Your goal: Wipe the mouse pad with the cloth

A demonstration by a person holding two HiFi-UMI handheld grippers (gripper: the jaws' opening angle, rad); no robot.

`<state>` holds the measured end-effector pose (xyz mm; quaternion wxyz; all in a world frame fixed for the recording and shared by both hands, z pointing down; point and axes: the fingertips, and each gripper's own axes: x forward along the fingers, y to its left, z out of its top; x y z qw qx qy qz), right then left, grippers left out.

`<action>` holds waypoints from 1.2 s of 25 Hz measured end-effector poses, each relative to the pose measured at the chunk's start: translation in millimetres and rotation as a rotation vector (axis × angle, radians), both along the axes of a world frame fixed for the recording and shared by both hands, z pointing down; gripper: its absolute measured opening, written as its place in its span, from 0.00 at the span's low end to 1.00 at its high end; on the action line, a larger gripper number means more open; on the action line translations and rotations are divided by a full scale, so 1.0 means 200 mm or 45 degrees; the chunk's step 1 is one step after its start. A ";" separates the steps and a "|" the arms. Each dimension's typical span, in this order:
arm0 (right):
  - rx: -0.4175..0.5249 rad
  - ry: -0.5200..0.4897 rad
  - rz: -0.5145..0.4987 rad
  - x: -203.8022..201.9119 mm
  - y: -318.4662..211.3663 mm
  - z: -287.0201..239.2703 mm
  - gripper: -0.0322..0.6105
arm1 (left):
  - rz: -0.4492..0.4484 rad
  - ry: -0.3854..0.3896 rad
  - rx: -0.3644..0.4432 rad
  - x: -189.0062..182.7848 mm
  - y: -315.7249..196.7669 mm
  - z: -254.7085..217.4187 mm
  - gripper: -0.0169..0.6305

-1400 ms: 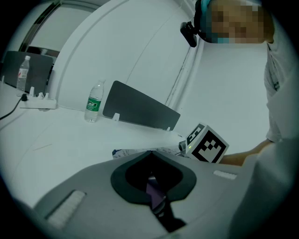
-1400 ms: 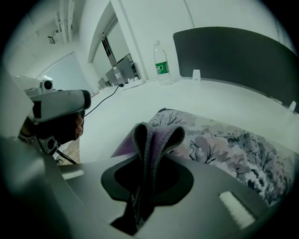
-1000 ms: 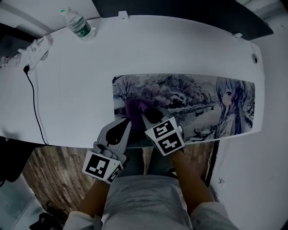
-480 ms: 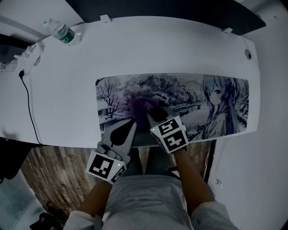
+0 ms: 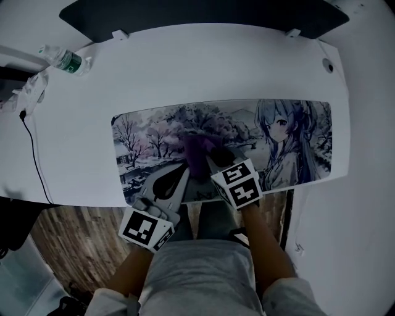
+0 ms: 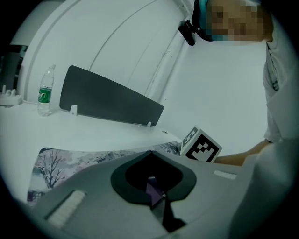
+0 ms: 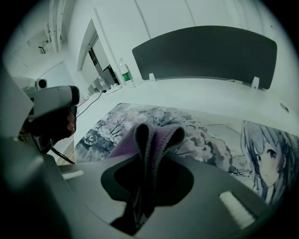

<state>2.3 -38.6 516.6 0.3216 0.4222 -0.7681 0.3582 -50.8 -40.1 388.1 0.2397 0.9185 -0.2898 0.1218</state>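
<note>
The mouse pad, a long flat rectangle printed with wintry trees and an anime girl, spans mid-frame on a smooth white table with rounded corners, a dark divider panel along the top and wood-plank floor at lower left. The soft purple cloth sits bunched at the pad's near centre, its folds pinched in the right gripper. The left gripper is pressed together on a sliver of it, and a plastic bottle lies upper left.
</note>
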 end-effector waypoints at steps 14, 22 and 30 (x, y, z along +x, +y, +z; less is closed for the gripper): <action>0.015 0.029 0.078 0.49 0.06 0.01 0.13 | 0.088 0.000 0.008 0.44 0.05 0.01 0.05; 0.020 0.033 0.104 0.72 0.09 0.01 0.13 | 0.120 0.014 0.013 0.68 0.07 0.00 0.05; 0.020 0.060 0.143 0.98 0.13 0.01 0.13 | 0.160 0.004 0.010 0.87 0.09 0.01 0.05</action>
